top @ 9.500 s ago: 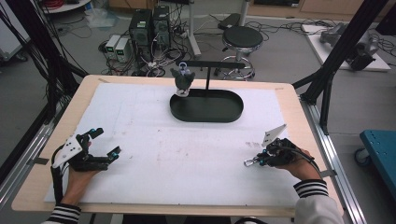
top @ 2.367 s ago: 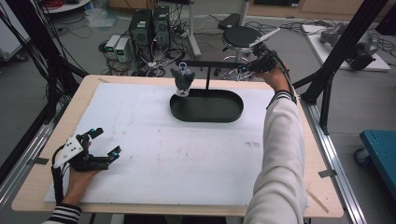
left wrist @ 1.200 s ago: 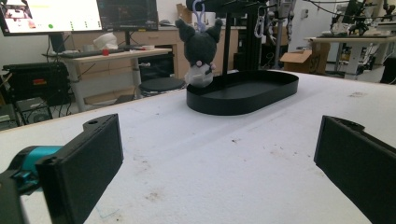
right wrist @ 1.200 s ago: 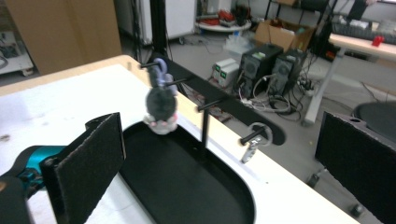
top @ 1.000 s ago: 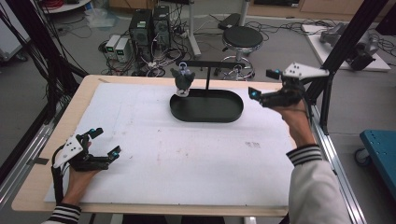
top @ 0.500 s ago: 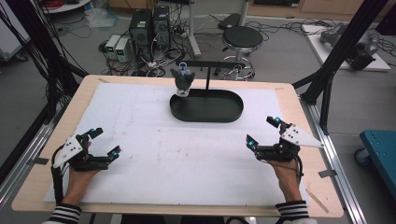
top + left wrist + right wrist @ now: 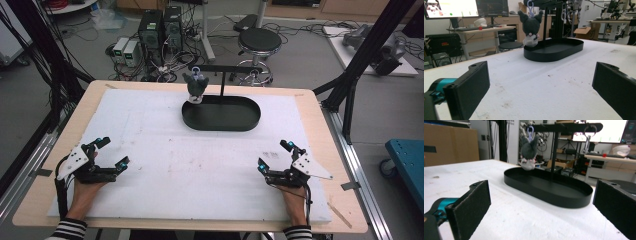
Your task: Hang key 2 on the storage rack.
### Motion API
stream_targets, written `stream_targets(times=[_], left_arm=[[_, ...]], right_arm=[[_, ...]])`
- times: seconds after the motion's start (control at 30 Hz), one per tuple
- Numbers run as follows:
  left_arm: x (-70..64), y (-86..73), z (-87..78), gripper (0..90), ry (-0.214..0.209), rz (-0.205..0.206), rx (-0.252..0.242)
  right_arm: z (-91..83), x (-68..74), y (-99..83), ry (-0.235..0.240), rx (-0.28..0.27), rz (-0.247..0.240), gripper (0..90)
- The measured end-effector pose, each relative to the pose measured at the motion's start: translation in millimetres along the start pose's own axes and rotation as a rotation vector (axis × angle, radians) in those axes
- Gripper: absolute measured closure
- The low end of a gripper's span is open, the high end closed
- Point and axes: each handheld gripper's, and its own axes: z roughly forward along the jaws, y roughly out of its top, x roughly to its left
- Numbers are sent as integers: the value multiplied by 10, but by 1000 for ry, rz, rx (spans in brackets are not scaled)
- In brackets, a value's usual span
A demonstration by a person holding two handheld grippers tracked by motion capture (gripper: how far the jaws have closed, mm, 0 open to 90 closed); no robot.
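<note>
Your left claw (image 7: 110,151) rests near the front left corner of the bench (image 7: 80,115), jaws spread wide, nothing between them. Your left hand (image 7: 86,192) grips it from behind, striped cuff at the bench edge. Your right claw (image 7: 275,156) sits low near the front right, also wide and empty, its grey plate tilted toward the outer side; your right hand (image 7: 294,199) is behind it. Both claws lie on the white foam sheet (image 7: 165,135) and both point toward the far middle of the bench.

Far centre: a black oval tray (image 7: 247,122) stands on the sheet. A thin black post rises from the tray's back part and carries a crossbar (image 7: 235,71). A small dark plush toy (image 7: 196,85) hangs from the left end of that bar by a pale blue loop, dangling over the tray's left rim.

From the left gripper view, the toy (image 7: 531,26) hangs in front of the post, white belly low, close above the tray (image 7: 564,51). From the right gripper view, the toy (image 7: 528,150) hangs at the tray's (image 7: 564,197) far left end, and a metal ring (image 7: 587,130) hangs on the bar's right end.

Both claws are well apart from the tray and toy.
</note>
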Motion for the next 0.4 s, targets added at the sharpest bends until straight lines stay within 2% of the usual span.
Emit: stream_targets(times=[0.1, 0.17, 0.23, 0.3, 0.4], left_arm=[[1, 0, -1, 17, 0, 0, 0], [2, 0, 1, 17, -1, -1, 0], [5, -1, 1, 17, 3, -7, -2], [6, 0, -2, 17, 0, -3, 0], [5, 0, -1, 17, 1, -2, 0]], right_arm=[[12, -4, -87, 3, 27, 15, 6], [1, -11, -78, 9, 7, 23, 6], [4, -20, -92, 12, 18, 49, 6], [1, -23, -94, 6, 13, 51, 6], [11, -7, -91, 1, 16, 23, 7]])
